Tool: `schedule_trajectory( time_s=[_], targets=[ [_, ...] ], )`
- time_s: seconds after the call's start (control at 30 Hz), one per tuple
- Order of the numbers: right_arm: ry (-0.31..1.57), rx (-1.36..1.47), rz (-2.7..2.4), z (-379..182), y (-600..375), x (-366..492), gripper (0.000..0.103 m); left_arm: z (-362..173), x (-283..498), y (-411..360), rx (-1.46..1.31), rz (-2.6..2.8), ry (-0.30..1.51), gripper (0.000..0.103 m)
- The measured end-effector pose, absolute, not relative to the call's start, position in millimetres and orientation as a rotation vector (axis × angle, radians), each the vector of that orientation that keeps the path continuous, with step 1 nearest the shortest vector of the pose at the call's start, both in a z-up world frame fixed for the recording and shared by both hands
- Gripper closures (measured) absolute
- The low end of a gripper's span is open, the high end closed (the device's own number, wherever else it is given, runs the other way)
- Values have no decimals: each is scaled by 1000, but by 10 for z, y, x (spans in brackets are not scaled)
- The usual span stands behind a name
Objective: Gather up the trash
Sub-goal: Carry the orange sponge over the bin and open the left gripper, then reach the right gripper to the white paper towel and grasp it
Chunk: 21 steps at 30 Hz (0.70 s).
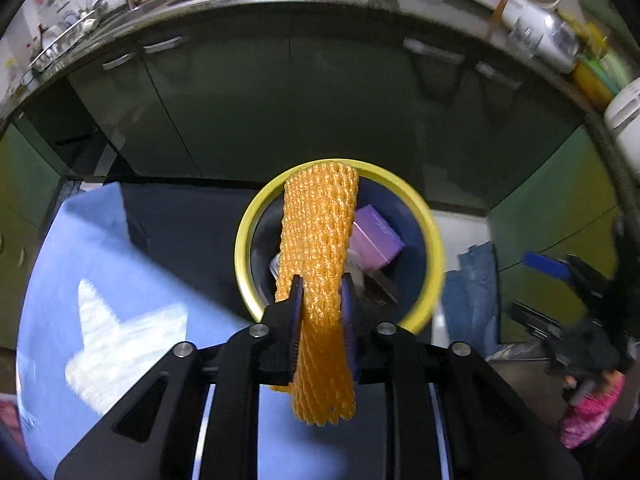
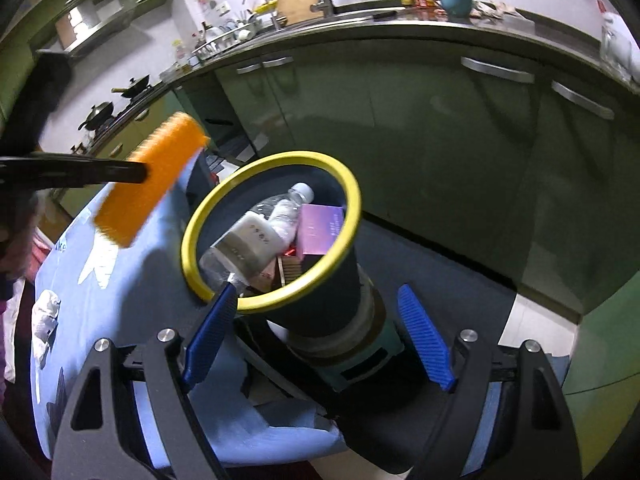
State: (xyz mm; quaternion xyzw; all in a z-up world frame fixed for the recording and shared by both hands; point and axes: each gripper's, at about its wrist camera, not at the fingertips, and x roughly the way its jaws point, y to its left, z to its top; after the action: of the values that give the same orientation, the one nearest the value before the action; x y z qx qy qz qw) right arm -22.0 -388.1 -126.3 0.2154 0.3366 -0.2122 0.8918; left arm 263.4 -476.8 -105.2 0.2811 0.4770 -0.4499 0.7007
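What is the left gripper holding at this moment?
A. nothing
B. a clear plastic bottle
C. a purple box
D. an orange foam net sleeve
D: the left gripper is shut on the orange foam net sleeve, its blue pads pressing the mesh, in front of the yellow-rimmed trash bin; the clear plastic bottle and purple box already lie inside the bin.

Orange foam net (image 1: 320, 248) hangs above yellow-rimmed bin (image 1: 246, 240) holding trash.
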Motion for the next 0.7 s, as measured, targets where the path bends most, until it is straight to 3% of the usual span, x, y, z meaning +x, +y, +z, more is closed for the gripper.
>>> schedule_trajectory(
  time_s=[0.03,0.2,0.43,0.57,0.7],
  targets=[
    [696,454,-443,-1265,-3912,-240,25,-1147,2689,-4881,639,-988,1063,83],
    [688,474,-443,-1276,-3968,-283,24,-1540,2806,-5271,716,-963,1061,50],
    [686,468,-417,-1256,-3897,-254,24,-1403,2733,-5132,651,-984,1031,47],
    [687,452,-397,-1214,-3821,-204,24,-820,2614,-4463,480,-992,915,31],
    [701,431,-376,-1210,-3728,-125,24,-392,2380,-3616,374,-896,720,24]
  ],
)
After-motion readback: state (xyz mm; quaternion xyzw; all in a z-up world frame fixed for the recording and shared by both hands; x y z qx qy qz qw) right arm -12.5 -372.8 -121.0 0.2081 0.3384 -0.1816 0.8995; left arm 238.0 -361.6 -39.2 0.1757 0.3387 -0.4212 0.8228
